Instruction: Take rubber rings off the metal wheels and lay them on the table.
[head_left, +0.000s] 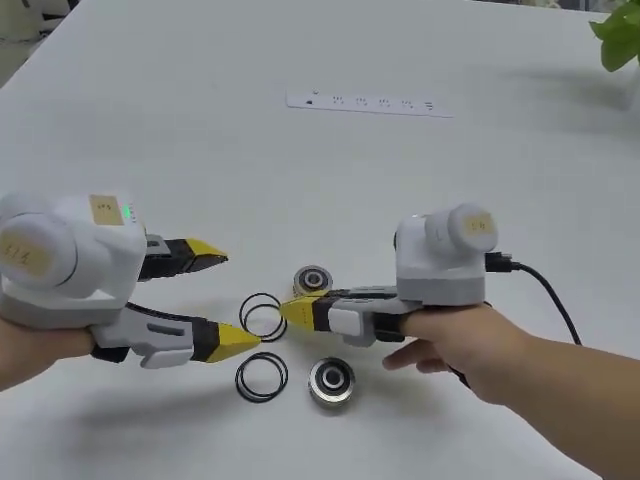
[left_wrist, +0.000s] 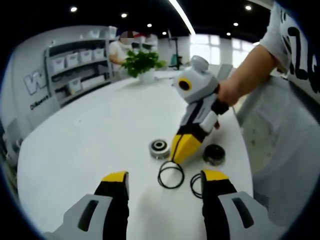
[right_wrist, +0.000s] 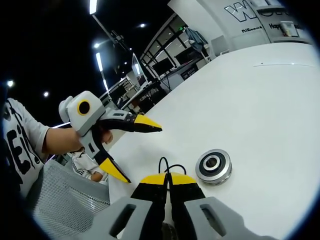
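Rings first, since 2 rubber rings are already off and both sit on the near side of the far wheel (head_left: 312, 280), which I'll use as my reference. Ring 1 (head_left: 244, 314) is just beside that wheel, toward the person's left. The right gripper (head_left: 290, 312) has its fingers squeezed together on the edge of it, and its own view shows a black loop (right_wrist: 161, 162) poking out between the yellow tips (right_wrist: 167, 177). Can't tell if that ring is touching the table (head_left: 200, 120) or hanging just above it. Ring 2 (head_left: 238, 378) lies flat on the table, nearer the person than the far wheel, and wheel 2 (head_left: 331, 382) is just beside it on the right. The left gripper (head_left: 222, 297) is to the left of the far wheel with its fingers wide apart and nothing between them. In its own view (left_wrist: 165, 180) the pinched ring (left_wrist: 159, 176) lies straight ahead, with the right gripper's tip (left_wrist: 180, 152) on it. Honestly can't make out whether either wheel is still wearing rubber. Well beyond the far wheel there's a white power strip (head_left: 365, 102), and a green plant (head_left: 620, 35) sits in the far right corner. A black cable (head_left: 548, 290) runs off the back of the right gripper.
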